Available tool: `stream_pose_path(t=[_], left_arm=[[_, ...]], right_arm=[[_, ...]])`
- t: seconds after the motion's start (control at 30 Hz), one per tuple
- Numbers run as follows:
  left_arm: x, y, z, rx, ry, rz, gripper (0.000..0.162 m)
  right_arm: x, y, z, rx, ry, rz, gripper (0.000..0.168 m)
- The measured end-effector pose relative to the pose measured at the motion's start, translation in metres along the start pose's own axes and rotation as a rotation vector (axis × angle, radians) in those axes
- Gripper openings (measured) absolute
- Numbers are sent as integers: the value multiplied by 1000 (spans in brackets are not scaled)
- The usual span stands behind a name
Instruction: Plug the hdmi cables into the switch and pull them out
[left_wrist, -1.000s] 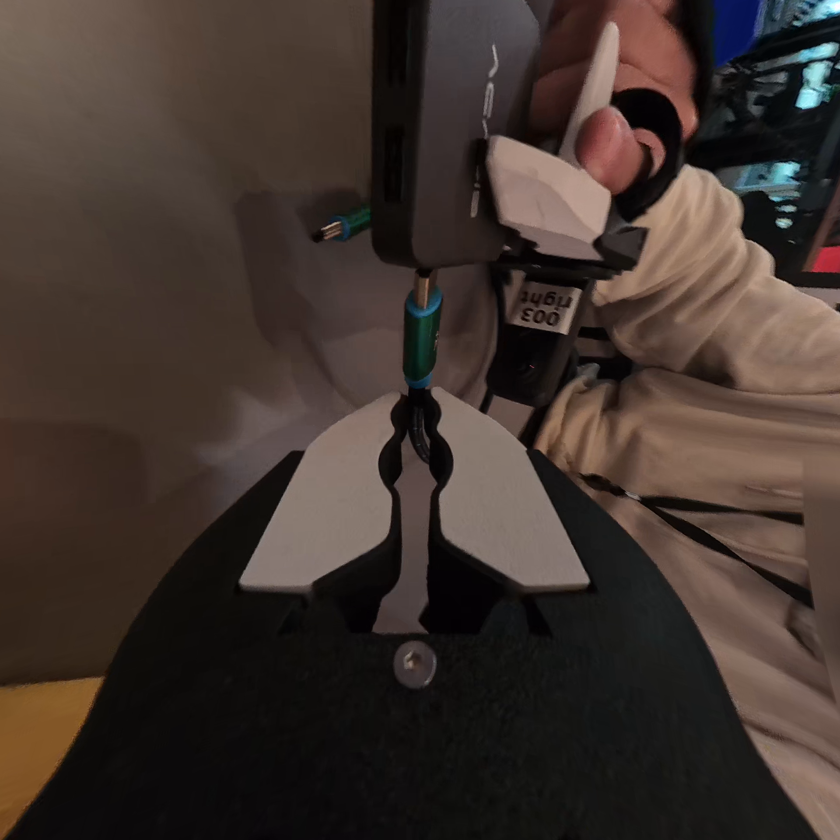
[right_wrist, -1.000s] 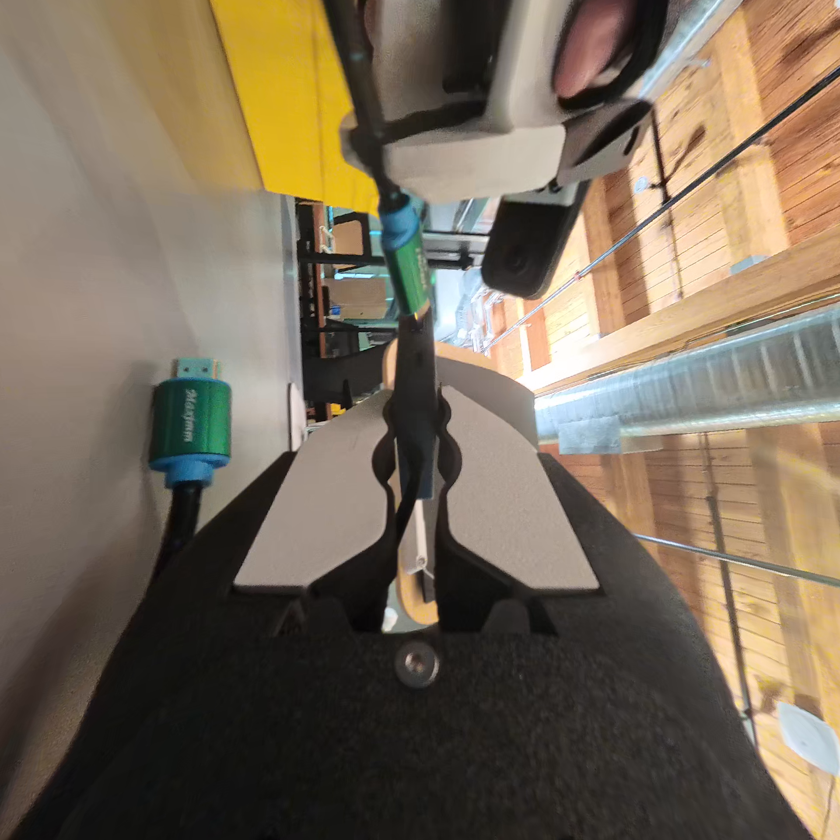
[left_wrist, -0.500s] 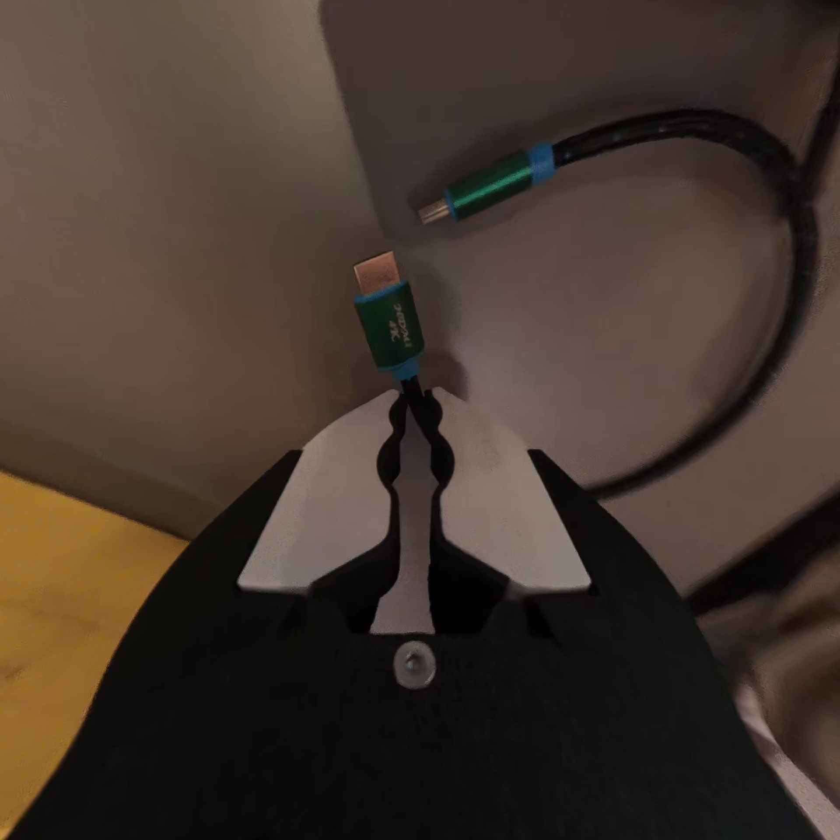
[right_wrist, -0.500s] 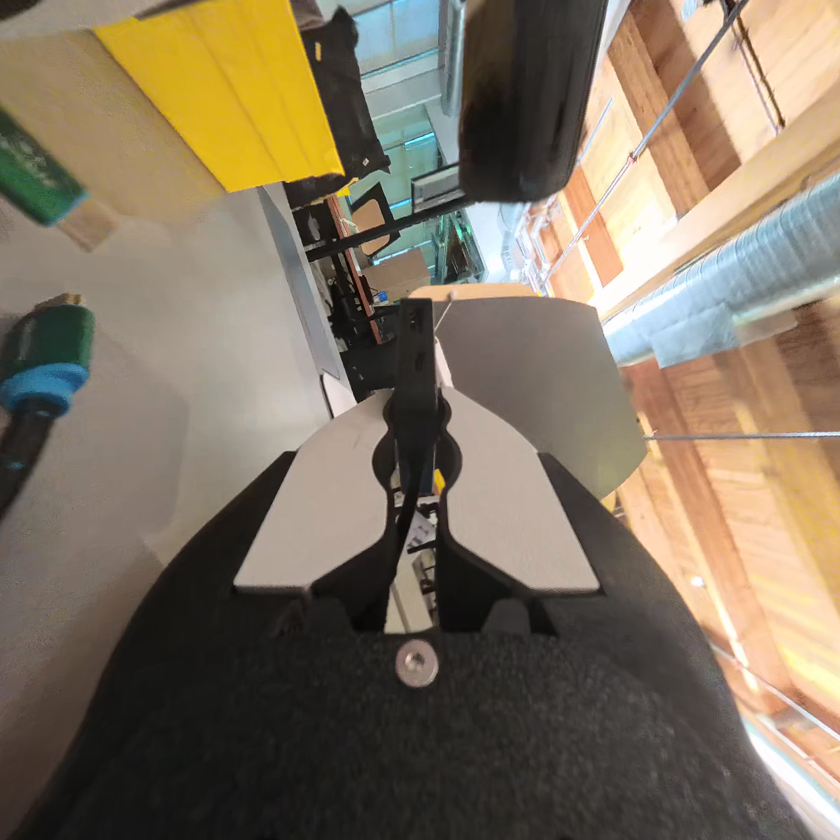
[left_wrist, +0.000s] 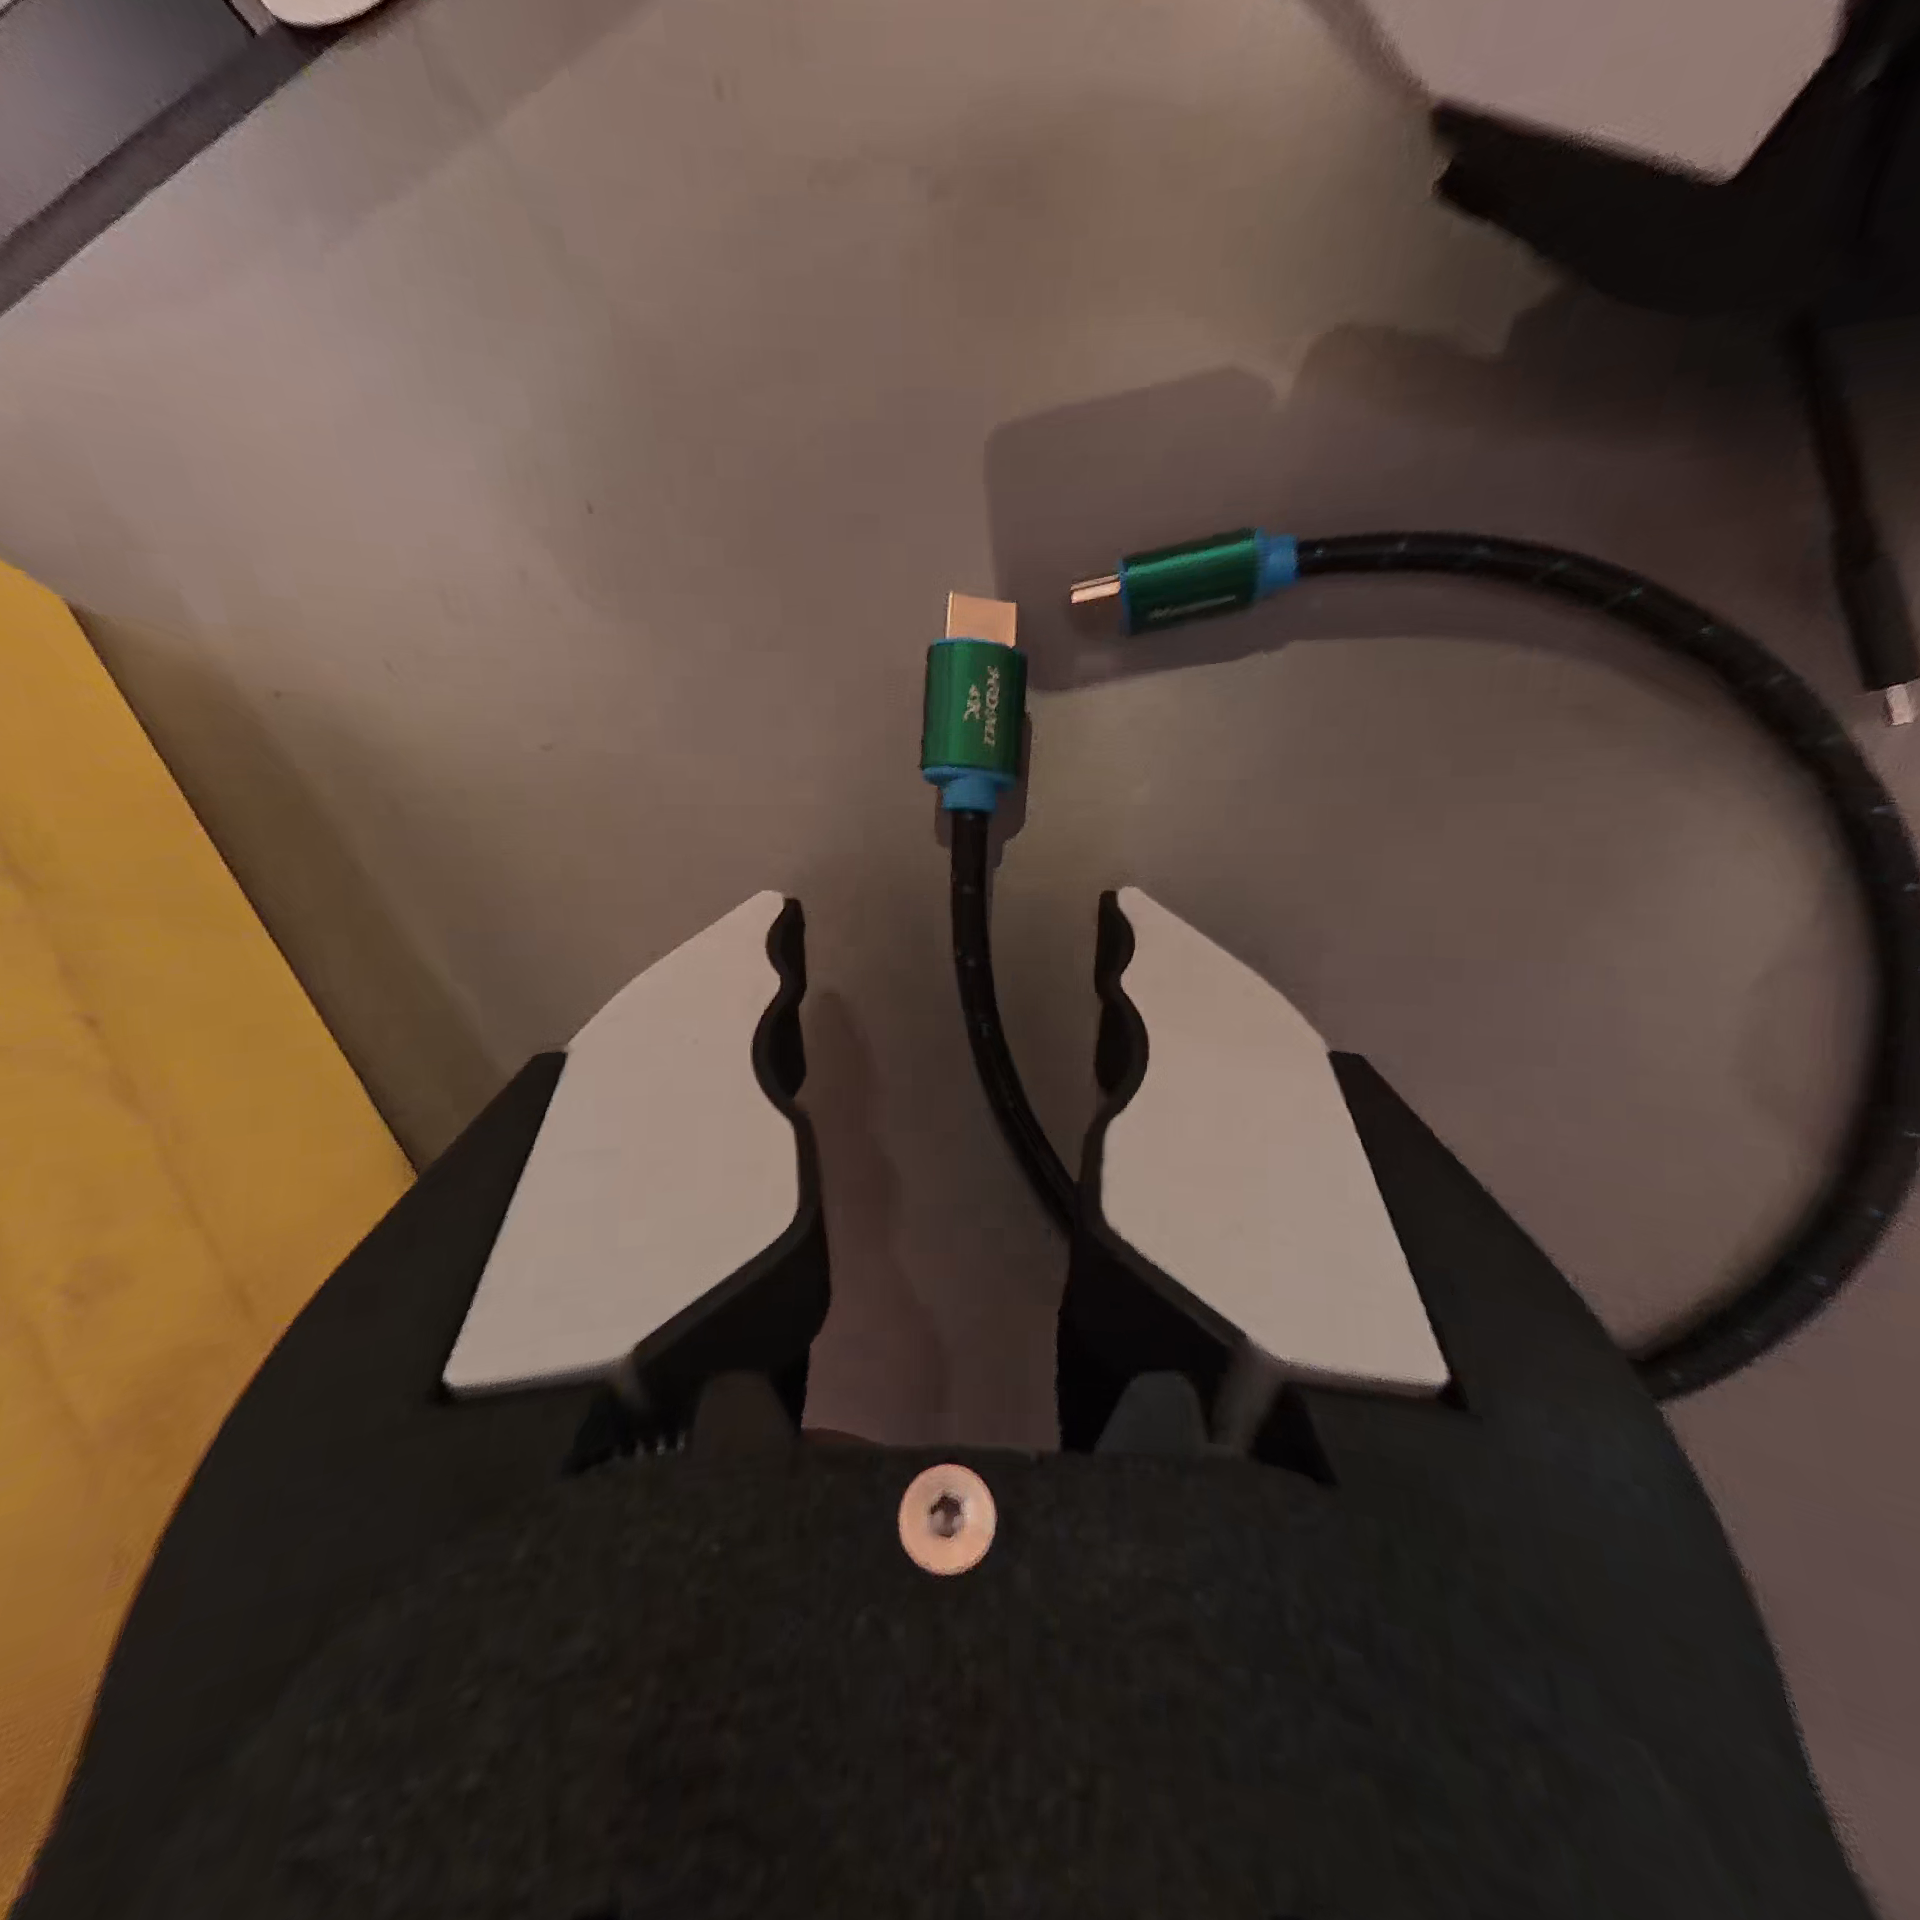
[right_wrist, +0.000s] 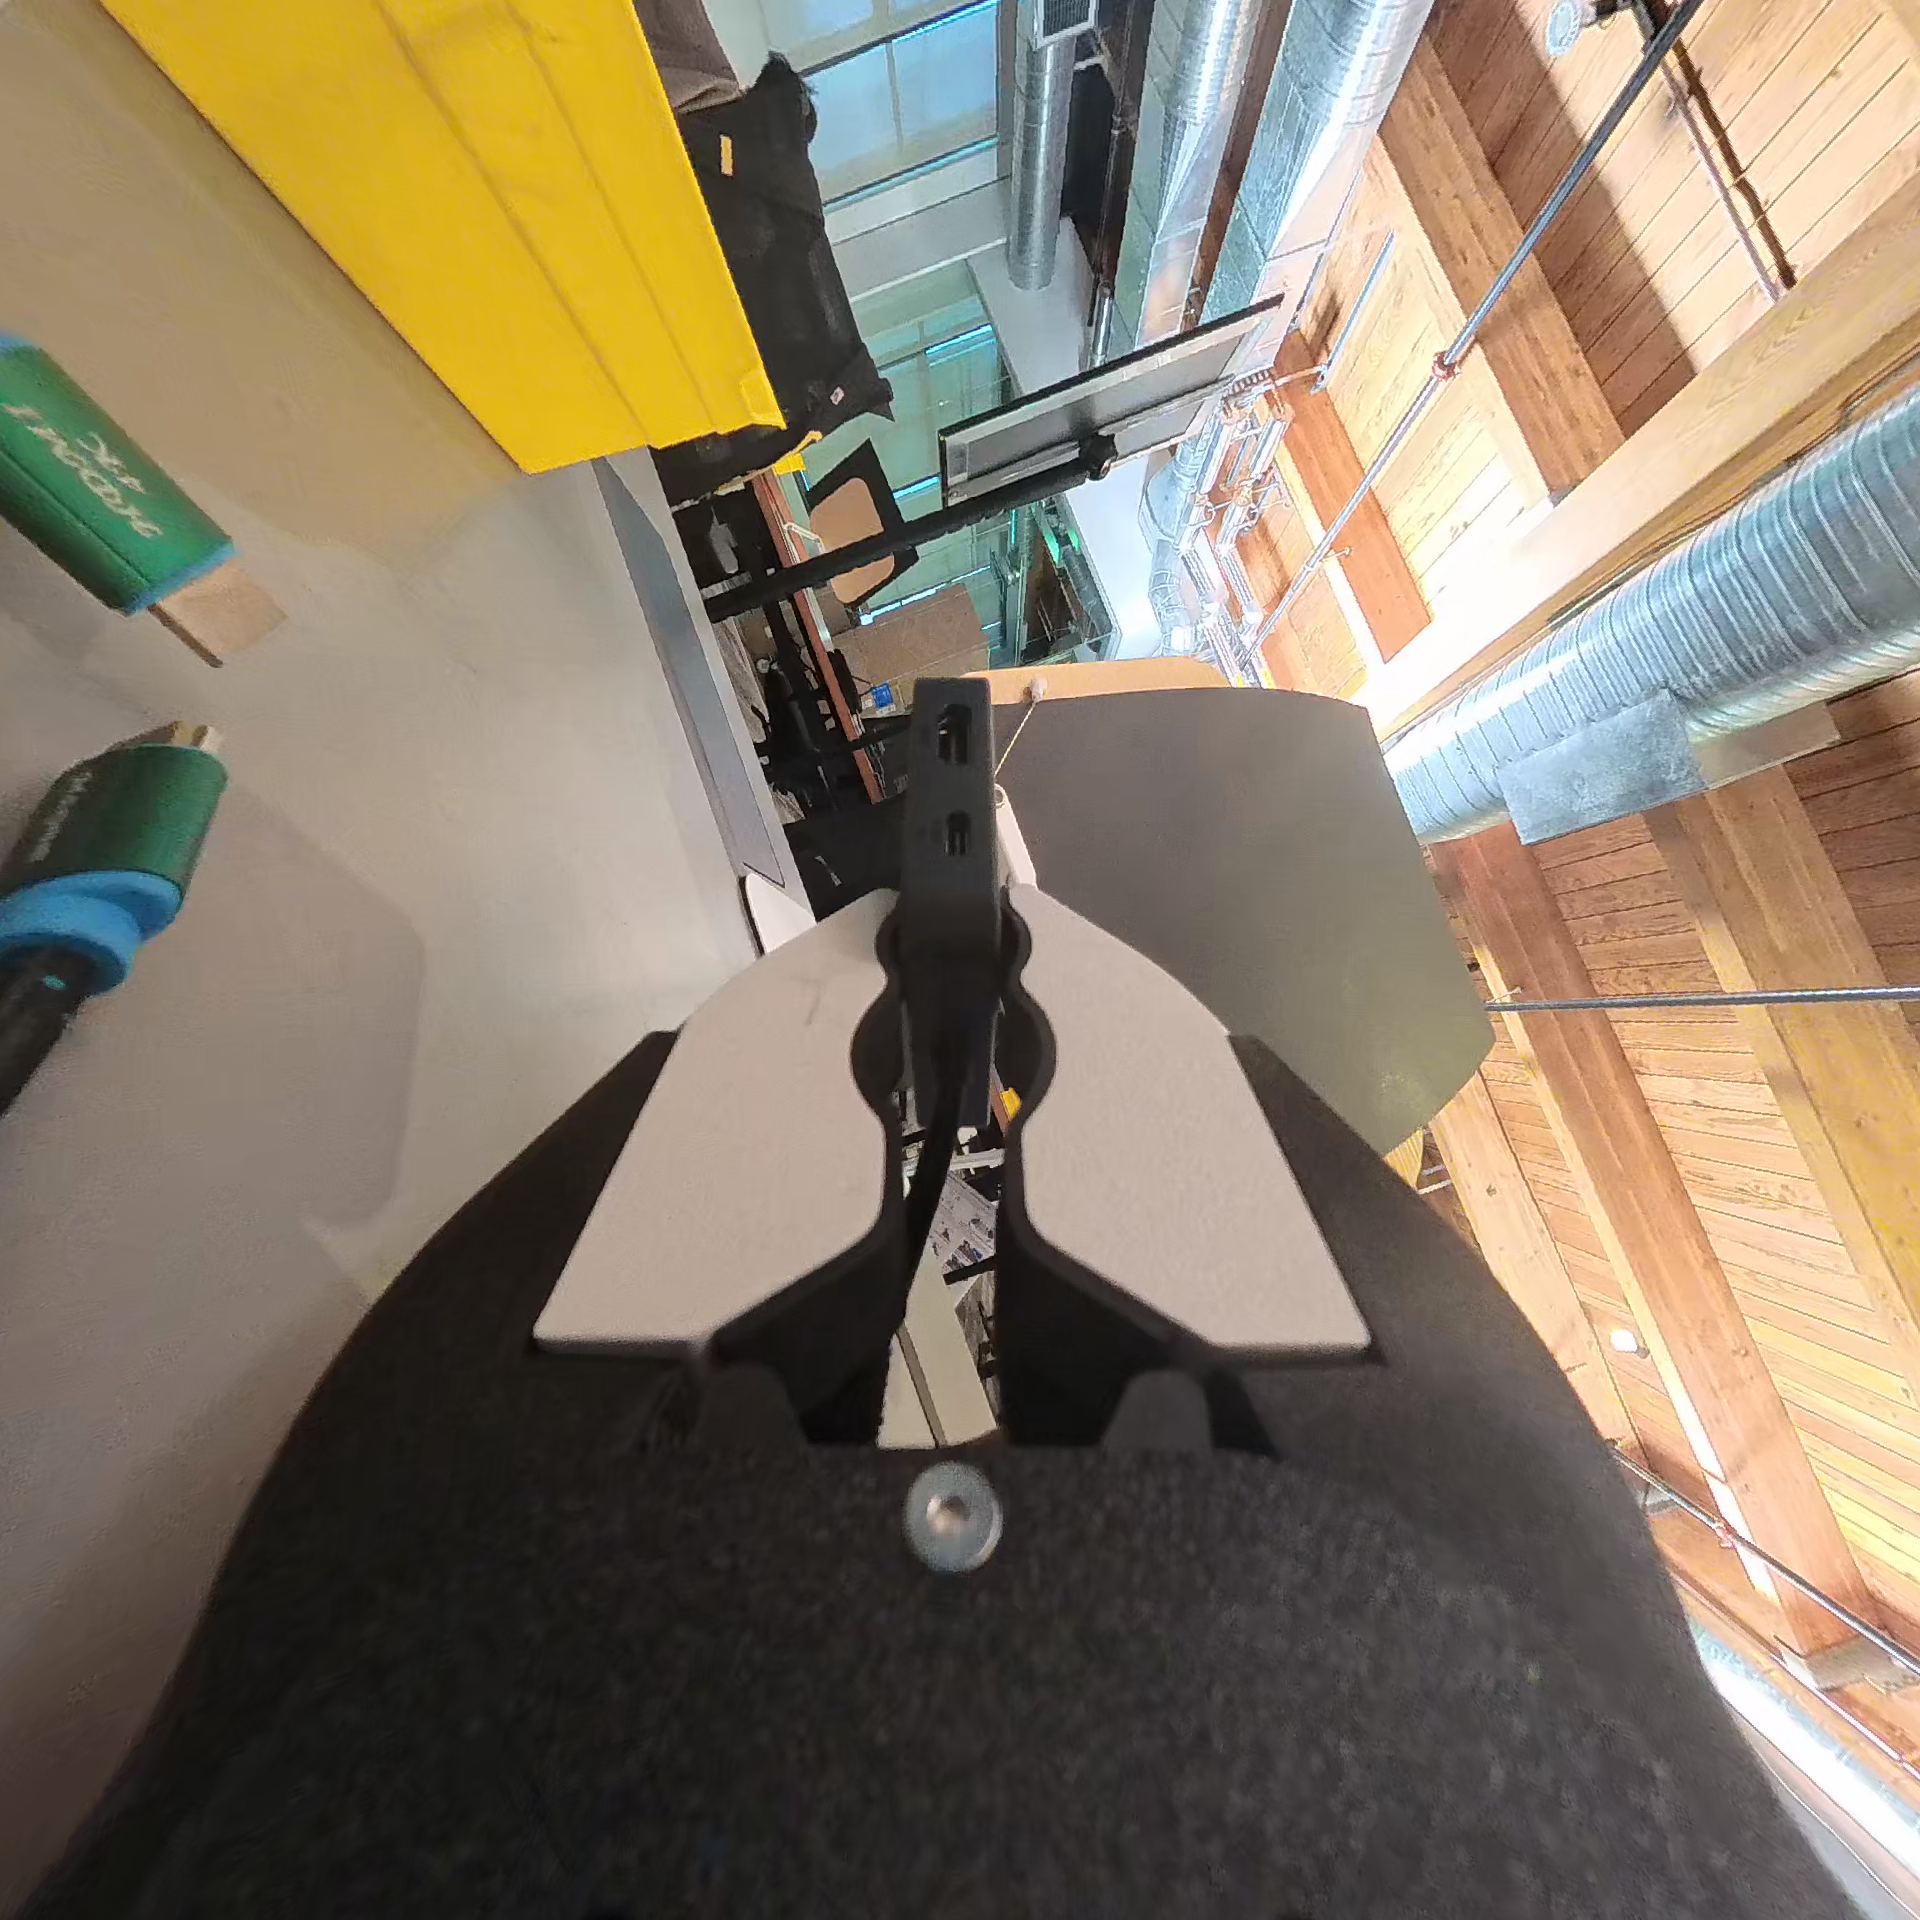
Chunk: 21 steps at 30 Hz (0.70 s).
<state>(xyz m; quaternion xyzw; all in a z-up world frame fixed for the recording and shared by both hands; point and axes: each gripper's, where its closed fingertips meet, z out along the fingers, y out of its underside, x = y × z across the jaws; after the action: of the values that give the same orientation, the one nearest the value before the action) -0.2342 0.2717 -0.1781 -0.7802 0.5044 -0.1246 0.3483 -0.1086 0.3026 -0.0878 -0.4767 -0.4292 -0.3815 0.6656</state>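
Left gripper (left_wrist: 943, 914) is standing released, jaws spread wide, with a braided black cable (left_wrist: 992, 1039) running up through the gap between them, closer to the right finger (left_wrist: 1236, 1122) and not pinched by either. That cable's green plug (left_wrist: 971, 717) is lying on the grey table (left_wrist: 520, 520) just ahead of the fingertips, gold tip pointing away. A second green plug (left_wrist: 1195, 594) is lying just beside it, to the right, tip aimed toward the first but not touching; its cable (left_wrist: 1766, 831) is curving round in a loop to the right and back toward the gripper. A yellow bin (left_wrist: 125, 1039) is sitting at the left edge of the table. Right gripper (right_wrist: 948, 914) is clenched on the switch (right_wrist: 951, 821), a slim black box held edge-on and raised off the table, two empty ports facing the camera. A thin black lead (right_wrist: 935, 1164) is hanging from the switch down between the fingers. In the right wrist view, both green plugs (right_wrist: 99, 499) (right_wrist: 125, 810) are showing at the far left, well apart from the switch, neither plugged in. Beyond, the bin (right_wrist: 468, 208) and a wooden ceiling with ducts (right_wrist: 1714, 644) are showing.
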Motion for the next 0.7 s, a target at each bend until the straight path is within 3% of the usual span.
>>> stream_pose_path(t=[0.07, 0.1, 0.17, 0.37, 0.7], left_arm=[[6, 8, 9, -19, 30, 7, 51], [11, 7, 10, 4, 64, 5, 30], [17, 7, 11, 4, 106, 0, 7], [17, 7, 10, -28, 64, 93, 7], [24, -32, -26, -22, 351, -151, 6]], right_arm=[[0, 1, 0, -1, -2, 2, 14], [0, 1, 0, -1, -3, 3, 14], [-1, 1, 0, 0, -8, 3, 14], [-5, -7, 0, 32, -8, -61, 14], [-24, -18, -3, 50, -48, -213, 14]])
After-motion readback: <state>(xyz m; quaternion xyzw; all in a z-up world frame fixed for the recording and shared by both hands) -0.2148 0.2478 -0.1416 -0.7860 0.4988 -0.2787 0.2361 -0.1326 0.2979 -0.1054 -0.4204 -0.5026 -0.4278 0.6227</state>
